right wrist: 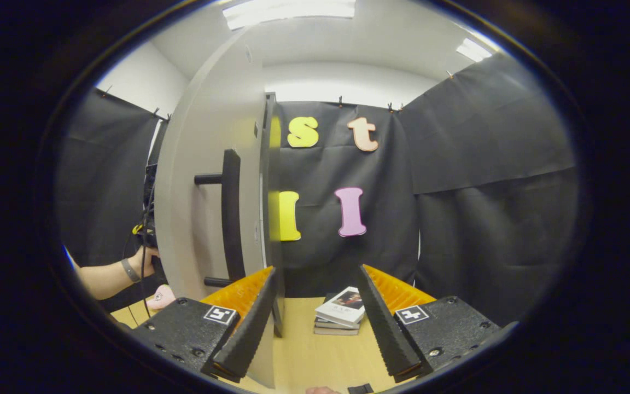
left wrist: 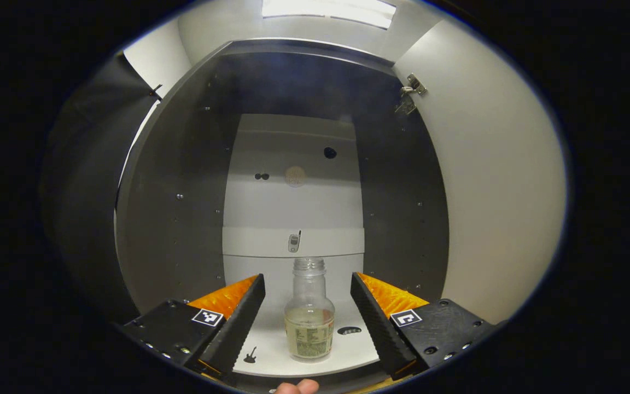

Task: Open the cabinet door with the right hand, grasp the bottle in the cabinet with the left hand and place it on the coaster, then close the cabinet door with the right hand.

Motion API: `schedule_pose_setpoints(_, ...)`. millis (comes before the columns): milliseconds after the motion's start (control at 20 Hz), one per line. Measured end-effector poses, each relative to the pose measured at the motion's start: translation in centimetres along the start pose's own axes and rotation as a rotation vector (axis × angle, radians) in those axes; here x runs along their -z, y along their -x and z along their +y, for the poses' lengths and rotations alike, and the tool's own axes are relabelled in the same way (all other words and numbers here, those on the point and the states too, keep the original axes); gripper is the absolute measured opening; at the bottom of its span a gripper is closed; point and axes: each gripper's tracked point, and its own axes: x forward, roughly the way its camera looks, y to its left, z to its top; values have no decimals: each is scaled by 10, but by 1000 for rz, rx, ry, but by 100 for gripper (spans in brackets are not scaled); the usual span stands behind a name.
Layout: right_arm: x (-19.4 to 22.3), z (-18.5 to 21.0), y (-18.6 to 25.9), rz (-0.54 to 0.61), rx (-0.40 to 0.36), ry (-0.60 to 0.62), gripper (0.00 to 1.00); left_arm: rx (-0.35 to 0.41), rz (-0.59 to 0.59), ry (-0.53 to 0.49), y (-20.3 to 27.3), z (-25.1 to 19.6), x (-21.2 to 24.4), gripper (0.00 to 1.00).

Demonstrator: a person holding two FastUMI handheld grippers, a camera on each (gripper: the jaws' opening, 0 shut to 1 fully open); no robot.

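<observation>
**Bottle between parted left fingers, cabinet door open**

Left gripper [left wrist: 308, 317]: released, fingers spread wide, aimed straight into the cabinet [left wrist: 184, 191]. Bottle [left wrist: 309, 312] upright on the pale cabinet floor, between the two fingers, touching neither; clear glass, no cap, pale liquid in the lower part, label on the front. Small dark sticker [left wrist: 250, 354] on the floor just left of the bottle, another [left wrist: 349, 330] just right. Back panel [left wrist: 293, 180] pale, with a few holes and a small fitting. Side walls dark. Hinge [left wrist: 412, 90] at upper right, where the open cabinet door [left wrist: 490, 208] meets the frame. Fingertip [left wrist: 298, 387] at the bottom edge.

Right gripper [right wrist: 318, 323]: released, fingers apart, gripping nothing. Door edge just ahead of its left finger, seen nearly edge-on; dark bar handle [right wrist: 231, 213] on the outer face, not touched. Stack of books [right wrist: 341, 312] on the wooden table [right wrist: 315, 355], beyond the fingers. At far left, a forearm with wristband [right wrist: 112, 276] reaching behind the door.
</observation>
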Motion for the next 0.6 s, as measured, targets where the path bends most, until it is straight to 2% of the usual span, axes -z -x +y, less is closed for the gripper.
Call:
schedule_pose_setpoints(450, 4, -2, -7, 11, -1, -1, 90, -18, 28, -29, -39, 9, 11, 94)
schedule_pose_setpoints(600, 5, -6, -7, 19, 10, 32, 91, -13, 55, -61, -44, 7, 19, 90)
